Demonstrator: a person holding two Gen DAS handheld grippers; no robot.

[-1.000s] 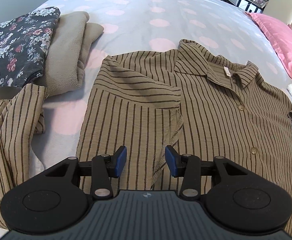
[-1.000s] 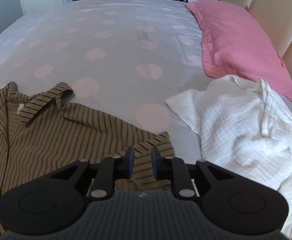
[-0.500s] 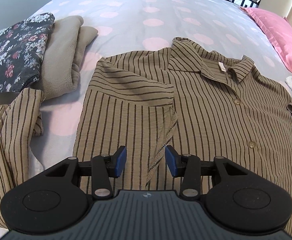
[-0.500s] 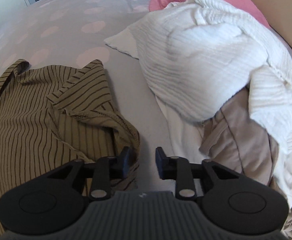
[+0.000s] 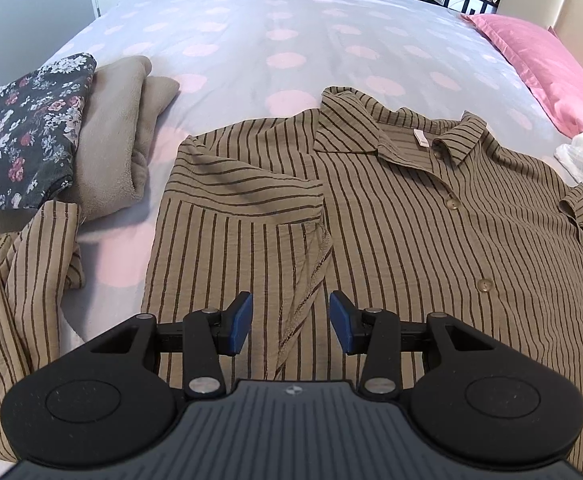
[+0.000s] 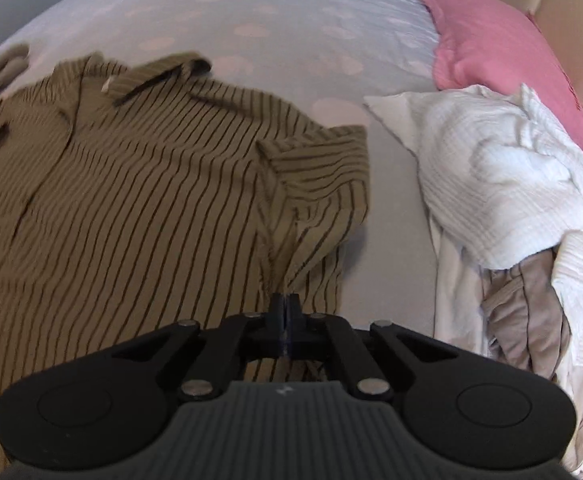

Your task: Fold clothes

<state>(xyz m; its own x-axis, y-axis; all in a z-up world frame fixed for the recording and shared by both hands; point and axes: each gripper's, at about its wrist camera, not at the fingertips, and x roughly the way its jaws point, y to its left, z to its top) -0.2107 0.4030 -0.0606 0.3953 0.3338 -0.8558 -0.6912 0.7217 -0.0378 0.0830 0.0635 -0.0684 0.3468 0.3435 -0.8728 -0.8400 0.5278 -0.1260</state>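
Observation:
A brown striped shirt [image 5: 411, 220] lies buttoned and face up on the spotted bed cover [image 5: 291, 20], its left sleeve [image 5: 243, 184] folded in over the chest. My left gripper [image 5: 291, 322] hovers open above the shirt's lower front, with a loose fabric edge lying below the gap between its blue pads [image 5: 240, 322]. In the right wrist view the same shirt [image 6: 131, 200] fills the left half. My right gripper [image 6: 286, 304] is shut on the shirt's fabric just below the right short sleeve [image 6: 323, 168], and creases run from the sleeve into the jaws.
A folded floral garment [image 5: 23, 136] and a folded beige fleece [image 5: 119, 140] sit at the left, with another striped garment [image 5: 11, 288] below them. A crumpled white and beige pile [image 6: 503, 184] lies right of the shirt. A pink pillow [image 6: 491, 40] rests by the headboard.
My right gripper swung left from beside the white pile onto the shirt's right side and closed on the fabric. My left gripper drew back slightly and stayed open.

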